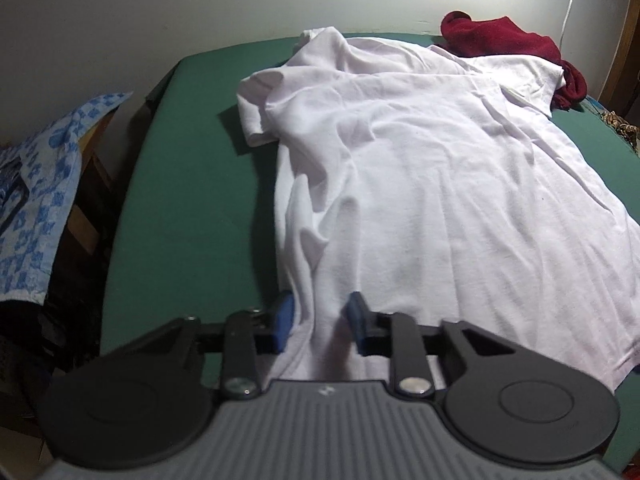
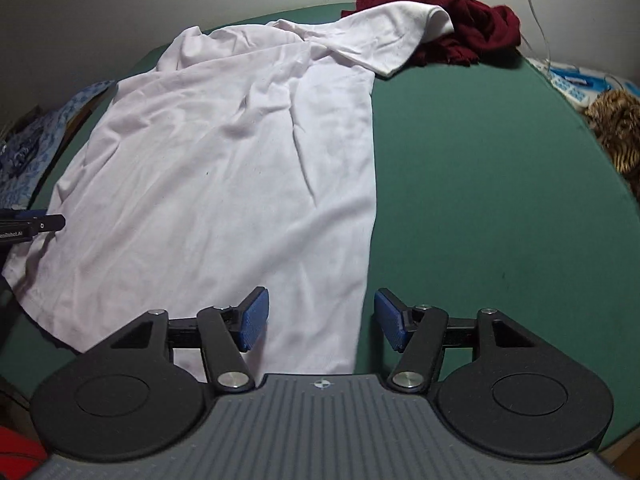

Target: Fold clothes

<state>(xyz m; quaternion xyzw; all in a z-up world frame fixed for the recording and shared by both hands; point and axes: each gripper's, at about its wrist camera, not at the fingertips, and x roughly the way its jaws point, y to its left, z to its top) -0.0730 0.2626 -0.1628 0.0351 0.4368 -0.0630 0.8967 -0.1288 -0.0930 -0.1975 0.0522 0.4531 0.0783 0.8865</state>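
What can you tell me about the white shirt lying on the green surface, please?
The white shirt is a short-sleeved top of soft, wrinkled knit fabric, spread nearly flat on the green surface, hem nearest the cameras. Its far sleeve lies on a dark red garment. The left claw pinches a bunched fold at the hem; the right claw stands open over the other hem corner.

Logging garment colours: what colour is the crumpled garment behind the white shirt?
Dark red garment, plain with no visible pattern; it shows best in the right wrist view.

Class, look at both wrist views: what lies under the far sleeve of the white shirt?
The white shirt has its far sleeve draped over a dark red garment heaped on the green surface. How far the red cloth extends beneath is hidden.
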